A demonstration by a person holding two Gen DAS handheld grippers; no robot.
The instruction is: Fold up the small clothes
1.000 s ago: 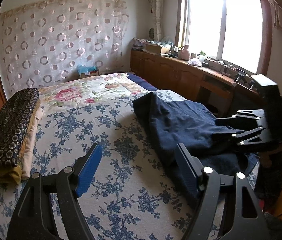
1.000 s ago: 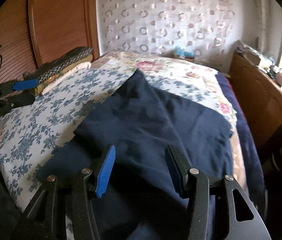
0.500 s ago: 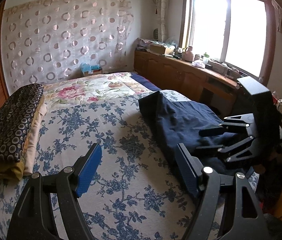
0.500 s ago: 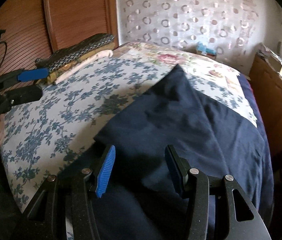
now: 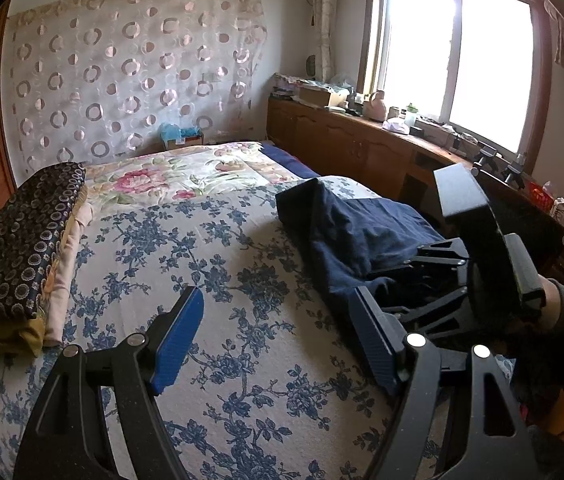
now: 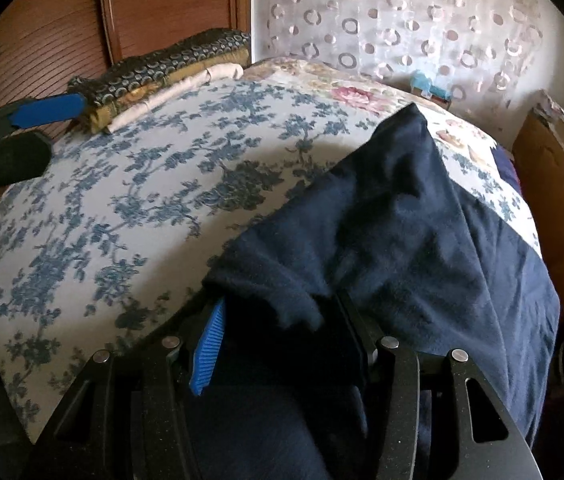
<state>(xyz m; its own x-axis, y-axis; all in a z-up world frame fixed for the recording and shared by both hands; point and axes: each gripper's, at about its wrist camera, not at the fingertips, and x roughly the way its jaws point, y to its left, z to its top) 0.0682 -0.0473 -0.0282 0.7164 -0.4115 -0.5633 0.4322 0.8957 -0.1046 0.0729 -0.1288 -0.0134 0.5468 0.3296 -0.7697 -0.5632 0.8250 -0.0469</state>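
Right gripper at the navy garment's near edge; left gripper hangs empty over the bed.

The right gripper (image 6: 282, 344) has a bunched fold of the navy garment (image 6: 422, 240) between its part-open fingers; whether the pads press on it cannot be told. The garment lies on the floral bedspread (image 5: 209, 264), toward 3 o'clock in the left view. The left gripper (image 5: 277, 344) stands wide apart, holding nothing.

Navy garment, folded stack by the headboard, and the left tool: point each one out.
Navy garment (image 6: 422, 240), right wrist view, on its flat middle.
Folded stack (image 5: 17, 236), left wrist view, on the dark ringed top layer.
Left tool (image 5: 277, 336), left wrist view, midway between its fingertips.
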